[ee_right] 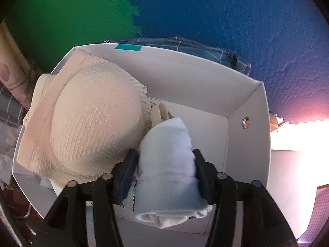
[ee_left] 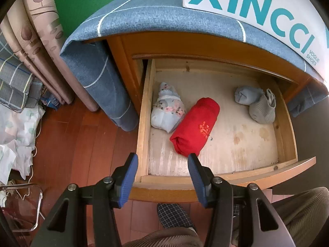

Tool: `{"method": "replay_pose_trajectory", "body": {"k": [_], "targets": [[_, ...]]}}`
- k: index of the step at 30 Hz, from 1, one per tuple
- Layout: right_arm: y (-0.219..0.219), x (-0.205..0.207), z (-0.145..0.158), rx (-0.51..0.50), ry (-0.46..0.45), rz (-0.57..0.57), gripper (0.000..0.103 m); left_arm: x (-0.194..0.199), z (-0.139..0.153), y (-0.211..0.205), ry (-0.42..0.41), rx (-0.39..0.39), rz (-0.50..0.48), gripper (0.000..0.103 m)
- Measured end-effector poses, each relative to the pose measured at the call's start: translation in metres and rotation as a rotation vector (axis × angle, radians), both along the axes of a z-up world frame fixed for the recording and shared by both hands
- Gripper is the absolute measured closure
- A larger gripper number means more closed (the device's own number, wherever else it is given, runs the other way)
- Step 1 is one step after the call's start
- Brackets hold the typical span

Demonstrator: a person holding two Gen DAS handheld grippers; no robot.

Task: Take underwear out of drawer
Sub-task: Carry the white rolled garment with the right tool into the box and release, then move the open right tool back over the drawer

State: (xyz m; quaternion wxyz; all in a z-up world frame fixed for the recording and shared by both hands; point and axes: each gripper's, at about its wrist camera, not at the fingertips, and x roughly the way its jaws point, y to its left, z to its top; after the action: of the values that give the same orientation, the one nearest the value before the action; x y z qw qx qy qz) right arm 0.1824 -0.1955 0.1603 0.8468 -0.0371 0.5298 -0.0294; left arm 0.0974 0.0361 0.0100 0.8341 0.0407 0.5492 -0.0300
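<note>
Nearest the lens in the right wrist view: the right gripper (ee_right: 165, 169), clamped on a rolled white underwear bundle (ee_right: 167, 168), soft and ribbed, rolled end toward the camera, held over a white cardboard box (ee_right: 242, 144). Beside it in the box, touching its left side, a cream ribbed bra (ee_right: 86, 121). Behind the box, green and blue foam mats. None of this visible from the left wrist view, which alone shows the open wooden drawer (ee_left: 285, 123) and the left gripper (ee_left: 162, 164), fingers spread apart with nothing between them, hovering above the drawer's front-left corner. Inside the drawer, 4 rolled pieces: a red roll (ee_left: 195, 126) with an orange print, lying diagonally near the middle; a pale floral bundle (ee_left: 167, 108) touching its left side by the drawer's left wall; well apart at the right, a light blue roll (ee_left: 246, 95) against a grey ribbed roll (ee_left: 264, 110). On the blue cloth over the cabinet, a white shoe box side (ee_left: 257, 4) with teal lettering.
</note>
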Motion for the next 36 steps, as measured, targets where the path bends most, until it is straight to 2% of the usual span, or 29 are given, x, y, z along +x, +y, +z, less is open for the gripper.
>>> {"method": "replay_pose_trajectory", "body": {"k": [2, 11, 16, 20, 26, 30, 36], "targets": [[0.001, -0.004, 0.002, -0.011, -0.006, 0.007, 0.040, 0.000, 0.000, 0.000, 0.001, 0.000, 0.000, 0.052], [0.000, -0.046, 0.046, 0.007, -0.099, 0.050, 0.038, 0.001, -0.002, 0.001, 0.014, 0.000, -0.001, 0.052], [0.004, -0.094, 0.064, 0.038, -0.121, 0.099, 0.038, 0.001, -0.003, 0.001, 0.021, -0.001, -0.003, 0.052], [0.004, -0.132, 0.060, 0.070, -0.125, 0.130, 0.037, 0.001, -0.003, 0.001, 0.028, -0.005, -0.013, 0.052], [0.002, -0.179, 0.019, 0.057, -0.106, 0.140, 0.031, -0.001, -0.002, 0.002, 0.029, -0.021, -0.021, 0.052], [0.002, -0.195, -0.033, 0.040, -0.048, 0.133, 0.030, -0.001, -0.001, 0.004, 0.029, -0.040, -0.025, 0.052], [-0.006, -0.189, -0.120, 0.019, 0.084, 0.092, 0.028, 0.001, -0.002, 0.007, 0.039, -0.071, -0.020, 0.052]]}}
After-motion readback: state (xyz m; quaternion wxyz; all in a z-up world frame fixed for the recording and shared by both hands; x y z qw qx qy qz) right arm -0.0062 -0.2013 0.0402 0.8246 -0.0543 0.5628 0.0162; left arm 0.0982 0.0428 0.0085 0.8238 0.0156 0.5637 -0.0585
